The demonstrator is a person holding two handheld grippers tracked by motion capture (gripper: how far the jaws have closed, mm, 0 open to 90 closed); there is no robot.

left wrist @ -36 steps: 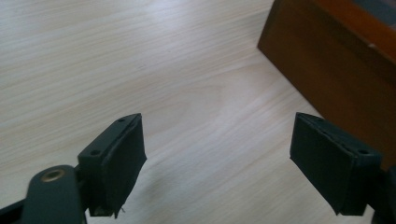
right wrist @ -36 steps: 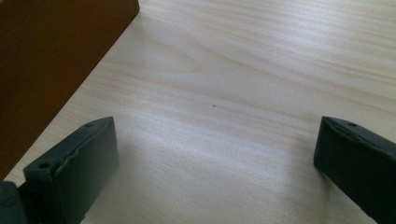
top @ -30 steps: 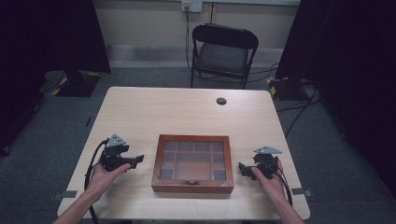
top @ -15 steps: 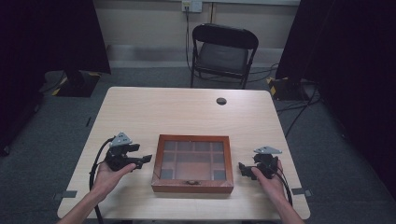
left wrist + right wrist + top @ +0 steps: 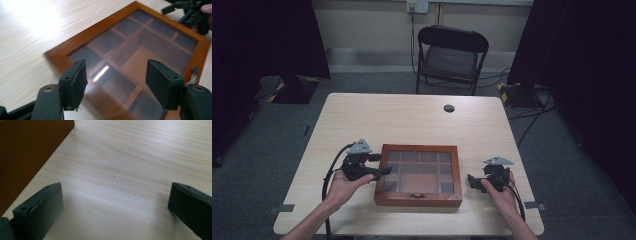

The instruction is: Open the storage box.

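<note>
A wooden box (image 5: 418, 201) with a glass lid over several compartments lies at the near middle of the table (image 5: 412, 120). My left gripper (image 5: 382, 165) hovers over the box's left edge, pointing right. In the left gripper view its jaws (image 5: 116, 75) stand open above the lid (image 5: 100, 28); they have just been closing, with nothing pressed between the pads. My right gripper (image 5: 472, 181) rests open on the table just right of the box, pointing at it. In the right gripper view it (image 5: 115, 202) frames bare tabletop, with the box's side wall (image 5: 27, 150) at the left.
A small dark round object (image 5: 449, 108) lies on the far side of the table. A black folding chair (image 5: 452, 55) stands beyond the far edge. A metal latch (image 5: 193, 75) sits on the box's front. Bare tabletop surrounds the box.
My left gripper has moved right and slightly up, from beside the box to over its left edge. The right gripper has kept still.
</note>
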